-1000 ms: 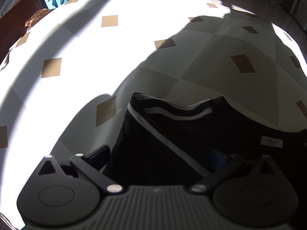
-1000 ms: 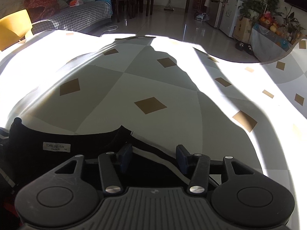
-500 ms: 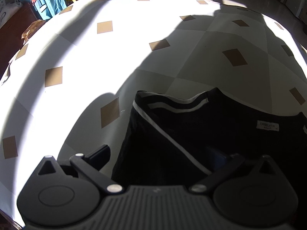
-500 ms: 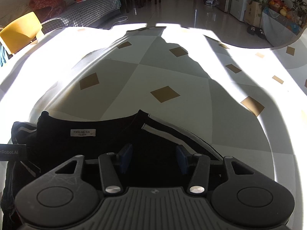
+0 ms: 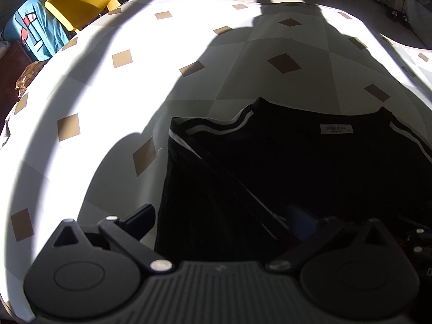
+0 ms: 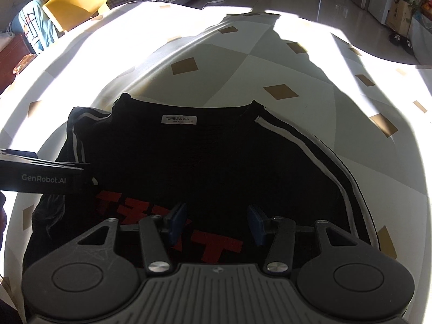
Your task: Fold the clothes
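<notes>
Below both grippers now, more of black shirt [image 6: 216,162] than before.

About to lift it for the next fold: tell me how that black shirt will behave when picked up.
The black shirt will probably be floppy: its left side already lies folded over in soft, uneven edges. It likely sags from any single pinch point, since it is thin knit with a wavy striped edge. It looks light, and may drag across the tablecloth rather than slide cleanly.
</notes>
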{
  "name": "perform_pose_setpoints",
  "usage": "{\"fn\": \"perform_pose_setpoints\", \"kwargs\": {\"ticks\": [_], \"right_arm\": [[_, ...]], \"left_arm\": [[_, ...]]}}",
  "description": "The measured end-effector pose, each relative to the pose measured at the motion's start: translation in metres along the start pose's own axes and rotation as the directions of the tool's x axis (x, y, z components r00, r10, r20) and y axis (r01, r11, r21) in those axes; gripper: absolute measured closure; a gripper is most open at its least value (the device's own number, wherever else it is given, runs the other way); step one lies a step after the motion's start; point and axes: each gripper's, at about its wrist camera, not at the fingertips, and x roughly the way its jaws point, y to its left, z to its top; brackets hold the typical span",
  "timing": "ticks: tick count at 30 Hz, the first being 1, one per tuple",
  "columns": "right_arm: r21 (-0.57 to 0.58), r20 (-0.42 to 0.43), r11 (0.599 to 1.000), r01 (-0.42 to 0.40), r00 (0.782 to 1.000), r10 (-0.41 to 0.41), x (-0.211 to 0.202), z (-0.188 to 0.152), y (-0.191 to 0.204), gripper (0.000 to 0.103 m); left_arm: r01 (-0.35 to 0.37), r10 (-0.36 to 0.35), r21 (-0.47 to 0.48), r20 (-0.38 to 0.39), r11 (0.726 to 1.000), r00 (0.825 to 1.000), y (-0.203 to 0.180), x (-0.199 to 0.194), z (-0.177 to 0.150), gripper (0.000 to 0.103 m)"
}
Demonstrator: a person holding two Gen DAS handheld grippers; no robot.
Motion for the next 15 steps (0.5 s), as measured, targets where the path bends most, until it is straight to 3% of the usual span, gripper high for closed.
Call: {"fn": "perform_pose_setpoints", "kwargs": {"ticks": [9, 15], "right_arm": [[-0.033, -0.062, 0.999, -0.011, 0.998, 0.009, -0.007, -0.021, 0.007, 0.056], [-0.067, -0.086, 0.998, 0.006, 0.996, -0.011, -0.004, -0.031, 0.013, 0.054]], "left_arm": [[0.027, -0.027, 0.058, -0.001, 0.998, 1.000, -0.002, -0.002, -0.022, 0.000], [-0.020, 0.021, 0.076, -0.013, 0.997, 1.000, -0.006, 0.011, -0.034, 0.000]]}}
